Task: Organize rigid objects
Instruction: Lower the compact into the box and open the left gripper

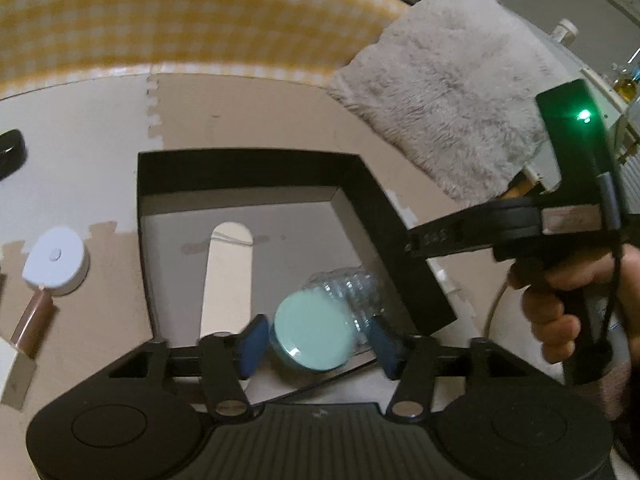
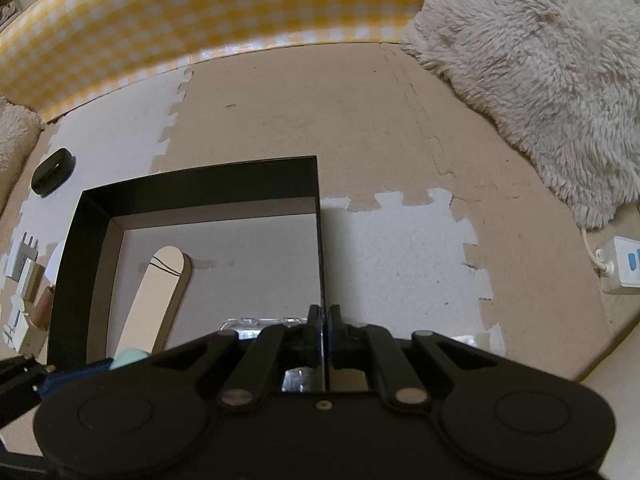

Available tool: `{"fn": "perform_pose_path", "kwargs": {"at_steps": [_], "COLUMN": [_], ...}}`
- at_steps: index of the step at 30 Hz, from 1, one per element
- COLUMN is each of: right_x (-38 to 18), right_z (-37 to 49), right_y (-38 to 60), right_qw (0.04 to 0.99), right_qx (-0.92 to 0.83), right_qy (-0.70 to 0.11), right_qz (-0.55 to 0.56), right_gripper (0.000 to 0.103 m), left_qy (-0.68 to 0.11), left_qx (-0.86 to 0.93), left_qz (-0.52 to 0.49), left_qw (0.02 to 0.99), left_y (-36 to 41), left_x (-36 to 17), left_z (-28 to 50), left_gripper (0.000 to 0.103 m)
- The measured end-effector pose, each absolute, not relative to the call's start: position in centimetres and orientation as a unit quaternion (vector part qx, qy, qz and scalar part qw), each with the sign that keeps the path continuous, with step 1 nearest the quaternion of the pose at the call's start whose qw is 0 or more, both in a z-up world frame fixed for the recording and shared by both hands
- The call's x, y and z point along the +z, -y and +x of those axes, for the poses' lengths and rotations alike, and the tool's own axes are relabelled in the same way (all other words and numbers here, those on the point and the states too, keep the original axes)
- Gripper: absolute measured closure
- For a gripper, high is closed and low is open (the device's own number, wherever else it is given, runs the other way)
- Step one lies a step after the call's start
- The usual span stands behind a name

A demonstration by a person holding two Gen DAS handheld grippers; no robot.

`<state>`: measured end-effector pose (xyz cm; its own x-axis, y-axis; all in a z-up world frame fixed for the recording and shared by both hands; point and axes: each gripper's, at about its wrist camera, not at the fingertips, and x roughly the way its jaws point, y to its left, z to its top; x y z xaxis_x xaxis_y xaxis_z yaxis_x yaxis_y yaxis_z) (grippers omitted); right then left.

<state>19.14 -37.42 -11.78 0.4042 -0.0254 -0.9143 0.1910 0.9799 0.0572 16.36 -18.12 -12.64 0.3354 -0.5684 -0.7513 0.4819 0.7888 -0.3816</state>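
A black open box [image 1: 372, 208] with a grey floor lies on the mat; it also shows in the right wrist view [image 2: 200, 182]. A beige rounded board [image 1: 228, 276] lies inside it. My left gripper [image 1: 316, 340] is over the box's near part, and its blue pads [image 1: 252, 340] stand on either side of a clear ribbed jar with a mint-green lid [image 1: 314, 334], with small gaps showing. My right gripper [image 2: 323, 336] is shut on the box's right wall [image 2: 320, 264]. It appears in the left wrist view as a black handle [image 1: 520, 220] at that wall.
A white round case [image 1: 56, 260], a copper tube [image 1: 32, 324] and a black oval object [image 1: 10, 152] lie left of the box. White plugs [image 2: 20, 280] are there too. A fluffy rug [image 2: 540, 80], a power strip [image 2: 622, 264] and a yellow checked wall [image 2: 200, 20] border the mat.
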Motion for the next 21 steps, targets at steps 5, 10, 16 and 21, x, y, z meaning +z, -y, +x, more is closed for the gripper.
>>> {"fn": "perform_pose_path", "kwargs": {"at_steps": [5,10,16,21], "right_x": [-11.8,-11.8,-11.8,-11.8], "right_z": [19.1,19.1,19.1,19.1], "right_y": [37.4,37.5,37.4,37.4], "right_qw": [0.835,0.835,0.835,0.834], "right_qx": [-0.065,-0.064,-0.064,-0.064], "right_qy": [-0.542,-0.542,-0.542,-0.542], "right_qz": [0.077,0.077,0.077,0.078], "right_gripper": [0.100,0.100,0.100,0.099], "left_qy": [-0.485,-0.487,-0.485,-0.479], "left_qx": [-0.323,-0.328,-0.328,-0.332], "left_qz": [-0.044,-0.039,-0.040,-0.036], "left_qw": [0.812,0.809,0.809,0.812], "left_y": [18.0,18.0,17.8,17.6], "left_x": [-12.5,-12.1,-11.6,-10.8], "left_z": [16.2,15.9,15.6,15.2], "left_gripper": [0.035,0.029,0.023,0.017]}}
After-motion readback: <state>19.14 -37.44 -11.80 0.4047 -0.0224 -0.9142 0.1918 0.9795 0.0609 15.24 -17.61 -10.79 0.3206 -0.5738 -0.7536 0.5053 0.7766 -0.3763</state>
